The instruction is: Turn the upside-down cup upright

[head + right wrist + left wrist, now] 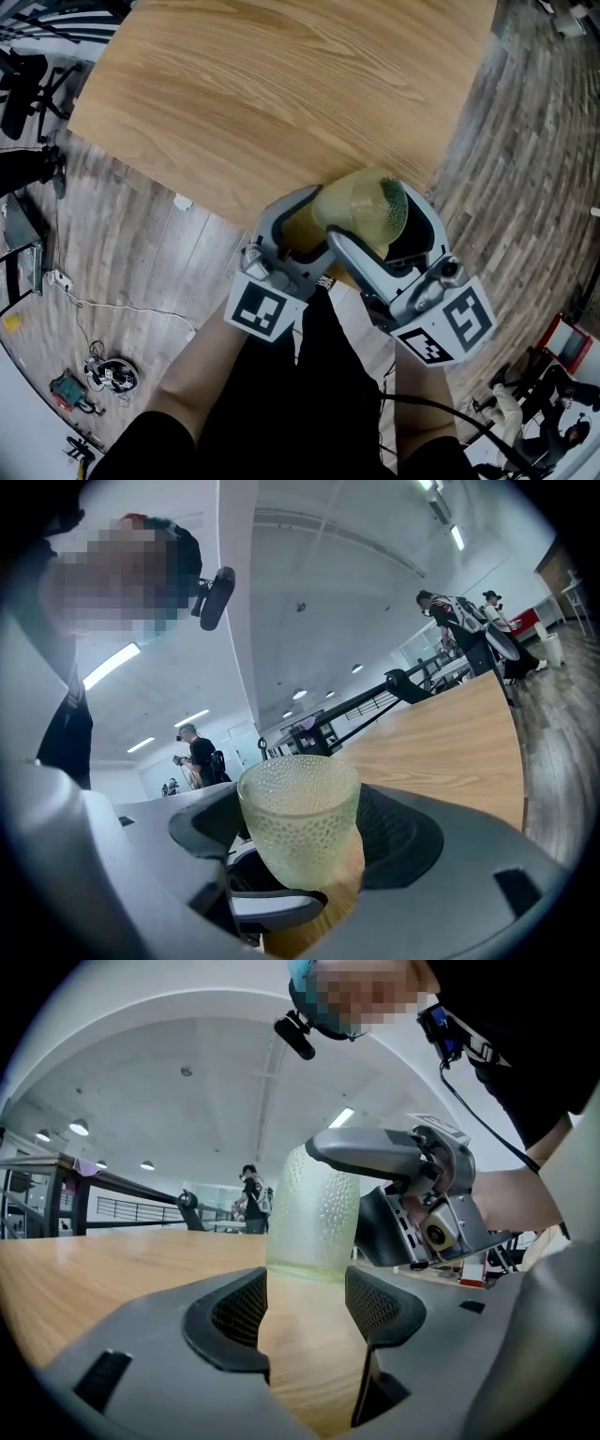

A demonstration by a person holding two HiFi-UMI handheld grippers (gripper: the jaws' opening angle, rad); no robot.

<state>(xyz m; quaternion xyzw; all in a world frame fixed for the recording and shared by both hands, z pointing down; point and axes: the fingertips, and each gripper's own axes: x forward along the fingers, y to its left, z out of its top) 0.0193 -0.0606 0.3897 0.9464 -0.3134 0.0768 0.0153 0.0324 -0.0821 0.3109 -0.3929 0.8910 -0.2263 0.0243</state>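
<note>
A pale yellow-green, bumpy glass cup (361, 211) is held over the near edge of the wooden table (262, 84). My right gripper (375, 223) is shut on it, one finger on each side. The cup is tilted, and its mouth shows toward the upper right in the head view. In the right gripper view the cup (298, 822) stands rim-up between the pads. My left gripper (302, 230) is right beside it on the left, open. In the left gripper view the cup (314, 1213) stands just beyond the open jaws of that gripper (305, 1302), not between them.
The table spreads away beyond the cup, and its near edge runs under both grippers. Below are the person's legs and a plank floor with cables and tools (89, 380) at the left. People stand far off in the room (197, 757).
</note>
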